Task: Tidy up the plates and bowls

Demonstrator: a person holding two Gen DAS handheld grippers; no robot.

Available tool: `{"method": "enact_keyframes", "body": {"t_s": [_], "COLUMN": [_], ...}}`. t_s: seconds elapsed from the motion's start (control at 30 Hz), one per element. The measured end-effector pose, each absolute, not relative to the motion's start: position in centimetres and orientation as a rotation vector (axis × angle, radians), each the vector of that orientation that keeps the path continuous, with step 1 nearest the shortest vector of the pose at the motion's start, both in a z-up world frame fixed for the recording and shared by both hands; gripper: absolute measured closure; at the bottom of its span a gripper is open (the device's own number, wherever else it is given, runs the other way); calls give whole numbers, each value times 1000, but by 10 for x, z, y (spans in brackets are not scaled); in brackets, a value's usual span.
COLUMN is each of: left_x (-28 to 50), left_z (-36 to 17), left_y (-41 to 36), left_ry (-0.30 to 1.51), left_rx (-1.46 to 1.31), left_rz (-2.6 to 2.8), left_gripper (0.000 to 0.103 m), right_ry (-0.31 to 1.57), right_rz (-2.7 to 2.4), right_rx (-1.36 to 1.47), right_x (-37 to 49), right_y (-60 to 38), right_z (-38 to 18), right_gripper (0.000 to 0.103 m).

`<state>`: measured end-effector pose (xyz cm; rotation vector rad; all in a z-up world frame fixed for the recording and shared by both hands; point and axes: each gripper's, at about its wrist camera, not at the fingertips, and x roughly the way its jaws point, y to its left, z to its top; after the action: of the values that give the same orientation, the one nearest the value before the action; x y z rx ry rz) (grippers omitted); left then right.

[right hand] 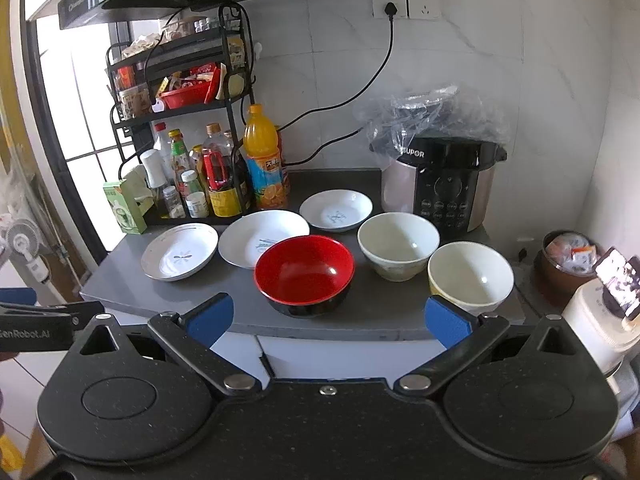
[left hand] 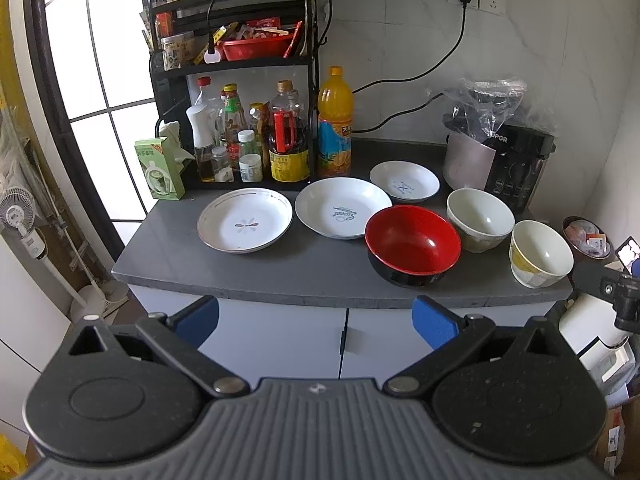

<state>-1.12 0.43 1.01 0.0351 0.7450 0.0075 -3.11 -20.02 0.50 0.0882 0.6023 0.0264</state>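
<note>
Three white plates lie on the grey counter [left hand: 256, 272]: a left plate [left hand: 245, 220] [right hand: 180, 251], a middle plate [left hand: 343, 208] [right hand: 256, 236] and a small back plate [left hand: 405, 181] [right hand: 336, 210]. A red bowl [left hand: 413, 245] [right hand: 305, 274] stands in front. Two cream bowls stand to its right: one [left hand: 480, 219] [right hand: 398, 246] further back, one [left hand: 541, 253] [right hand: 470, 278] at the right edge. My left gripper [left hand: 316, 318] is open and empty, held before the counter's front edge. My right gripper [right hand: 328, 316] is open and empty, just short of the red bowl.
A black rack [left hand: 240, 60] with bottles and an orange juice bottle [left hand: 335, 120] stands at the back left. A rice cooker [right hand: 444, 176] under a plastic bag stands at the back right, its cord running to a wall socket [right hand: 389, 3]. White cabinet doors [left hand: 344, 340] are below the counter.
</note>
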Motion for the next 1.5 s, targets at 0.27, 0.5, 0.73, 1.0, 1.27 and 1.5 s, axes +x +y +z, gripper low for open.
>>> {"method": "enact_keyframes", "body": {"t_s": [0.27, 0.5, 0.73, 1.0, 1.27, 1.5], "left_x": [-5, -2, -1, -5, -5, -5], "left_z": [7, 8, 5, 2, 2, 2], "left_y": [4, 0, -9, -11, -12, -11], "left_ry": [749, 737, 737, 740, 740, 740], "left_rx": [31, 36, 56, 57, 55, 54], "left_rz": [7, 13, 13, 20, 22, 21], "left_gripper": [1, 1, 1, 1, 1, 1], "right_ry": [609, 619, 627, 631, 625, 623], "right_rz": [38, 27, 26, 45, 50, 52], "right_rx": [83, 88, 107, 97, 94, 90], "right_x": [-24, -22, -21, -20, -18, -17], "right_y": [-201, -206, -214, -216, -218, -218], "right_z": [7, 5, 1, -1, 0, 0], "right_gripper": [0, 0, 0, 0, 0, 0]}}
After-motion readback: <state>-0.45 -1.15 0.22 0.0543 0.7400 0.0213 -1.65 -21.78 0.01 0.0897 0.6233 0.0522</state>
